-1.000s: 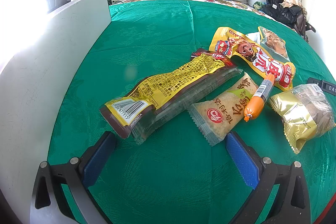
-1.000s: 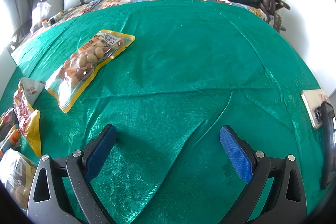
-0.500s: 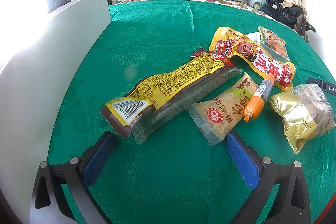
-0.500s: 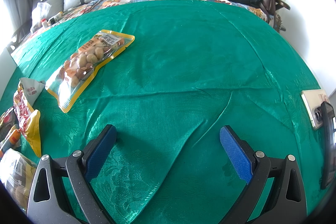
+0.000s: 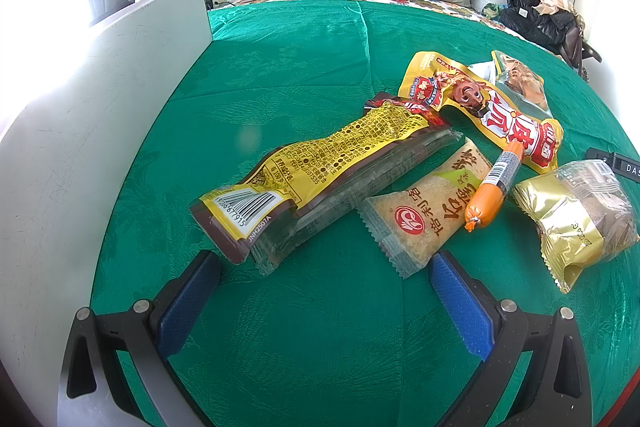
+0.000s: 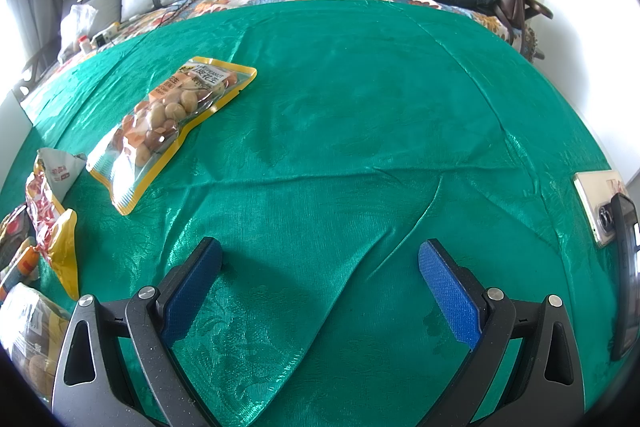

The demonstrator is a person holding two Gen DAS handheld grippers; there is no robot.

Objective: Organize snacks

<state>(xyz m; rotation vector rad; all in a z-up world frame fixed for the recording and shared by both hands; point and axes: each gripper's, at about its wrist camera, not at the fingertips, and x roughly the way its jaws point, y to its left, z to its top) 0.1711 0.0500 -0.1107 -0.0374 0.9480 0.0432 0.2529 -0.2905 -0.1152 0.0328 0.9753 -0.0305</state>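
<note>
A: Status? Your left hand-held gripper is spread wide and empty, low over the green satin bedspread. The long yellow-and-brown foil snack pack lies diagonally just ahead of its fingers, barcode end nearest.

B: And the right one?

A: Right hand-held gripper is likewise released, holding nothing, over bare cloth; the clear yellow-edged peanut bag is well off to its left.

B: Best way in?

A: Go for the long pack first, I'd say. Turn your wrist so the fingers straddle its narrow width, not its length. Bite mid-body (the crimped end would likely slip). Mind the beige square cake wrapper beside it, and the orange sausage stick resting on that.
</note>
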